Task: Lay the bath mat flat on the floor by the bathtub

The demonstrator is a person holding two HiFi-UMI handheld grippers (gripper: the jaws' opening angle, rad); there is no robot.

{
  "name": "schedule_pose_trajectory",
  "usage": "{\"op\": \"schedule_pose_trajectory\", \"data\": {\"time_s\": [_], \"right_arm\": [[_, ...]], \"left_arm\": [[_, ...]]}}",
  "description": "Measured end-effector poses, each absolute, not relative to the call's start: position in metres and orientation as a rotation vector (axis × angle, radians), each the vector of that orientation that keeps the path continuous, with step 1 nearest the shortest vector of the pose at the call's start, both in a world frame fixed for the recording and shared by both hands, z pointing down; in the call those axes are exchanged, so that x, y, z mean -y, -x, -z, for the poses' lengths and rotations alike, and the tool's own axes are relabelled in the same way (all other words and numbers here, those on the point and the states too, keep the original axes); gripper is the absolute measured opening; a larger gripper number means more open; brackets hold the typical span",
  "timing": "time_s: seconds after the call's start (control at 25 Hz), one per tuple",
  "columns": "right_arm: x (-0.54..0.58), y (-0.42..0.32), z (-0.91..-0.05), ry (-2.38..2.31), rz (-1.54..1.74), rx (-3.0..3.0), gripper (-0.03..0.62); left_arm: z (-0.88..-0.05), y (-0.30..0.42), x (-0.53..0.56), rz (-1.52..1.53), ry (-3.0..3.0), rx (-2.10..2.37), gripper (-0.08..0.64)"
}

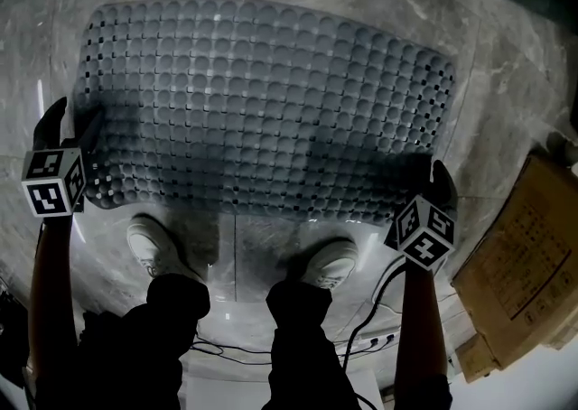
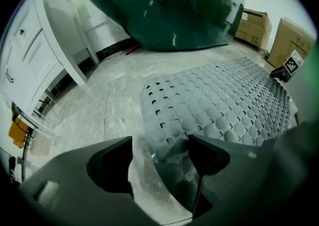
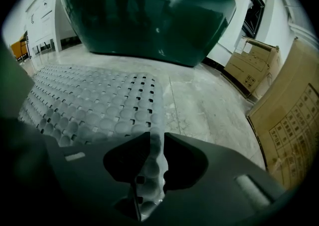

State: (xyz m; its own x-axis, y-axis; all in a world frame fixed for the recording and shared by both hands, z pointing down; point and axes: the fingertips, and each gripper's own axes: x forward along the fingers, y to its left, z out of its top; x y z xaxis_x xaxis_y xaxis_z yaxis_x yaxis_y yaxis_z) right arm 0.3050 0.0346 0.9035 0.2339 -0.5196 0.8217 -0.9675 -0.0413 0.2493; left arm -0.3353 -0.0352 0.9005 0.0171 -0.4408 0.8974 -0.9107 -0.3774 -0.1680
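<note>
The grey bubbled bath mat (image 1: pixel 271 101) is spread over the marble floor in front of the dark green bathtub (image 3: pixel 149 16). My left gripper (image 1: pixel 90 169) is at the mat's near left corner. In the left gripper view its jaws (image 2: pixel 160 153) stand wide apart, with the mat's rounded corner (image 2: pixel 224 100) lying on the floor between them and a strip of floor showing beside it. My right gripper (image 1: pixel 435 181) is at the near right corner. In the right gripper view its jaws (image 3: pixel 155 155) are close together, and the mat's edge (image 3: pixel 99 100) stands upright, pinched between them.
The person's two white shoes (image 1: pixel 153 246) stand just behind the mat's near edge. Flattened cardboard boxes (image 1: pixel 524 264) lean at the right, and cables (image 1: pixel 361 340) trail on the floor behind the feet. A white door (image 2: pixel 45 46) is off to the left.
</note>
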Motion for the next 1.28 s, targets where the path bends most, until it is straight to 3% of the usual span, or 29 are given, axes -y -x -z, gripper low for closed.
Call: {"op": "schedule_pose_trajectory", "data": {"time_s": [0.2, 0.84, 1.0, 1.24, 1.28], "right_arm": [[-0.031, -0.3, -0.904, -1.68, -0.678, 1.406, 0.112], [-0.04, -0.281, -0.856, -1.695, -0.713, 1.455, 0.105], [-0.04, -0.272, -0.836, -1.687, -0.763, 1.474, 0.054], [-0.029, -0.246, -0.804, -1.664, -0.824, 1.568, 0.028], [-0.027, -0.243, -0.798, -1.657, -0.834, 1.584, 0.028]], "left_arm": [[-0.897, 0.342, 0.033, -1.373, -1.82, 1.395, 0.376], [-0.857, 0.348, 0.005, -1.21, -1.812, 1.433, 0.374], [-0.839, 0.331, 0.001, -1.167, -1.828, 1.406, 0.317], [-0.82, 0.308, 0.004, -1.113, -1.852, 1.358, 0.091], [-0.817, 0.302, 0.005, -1.101, -1.861, 1.342, 0.082]]}}
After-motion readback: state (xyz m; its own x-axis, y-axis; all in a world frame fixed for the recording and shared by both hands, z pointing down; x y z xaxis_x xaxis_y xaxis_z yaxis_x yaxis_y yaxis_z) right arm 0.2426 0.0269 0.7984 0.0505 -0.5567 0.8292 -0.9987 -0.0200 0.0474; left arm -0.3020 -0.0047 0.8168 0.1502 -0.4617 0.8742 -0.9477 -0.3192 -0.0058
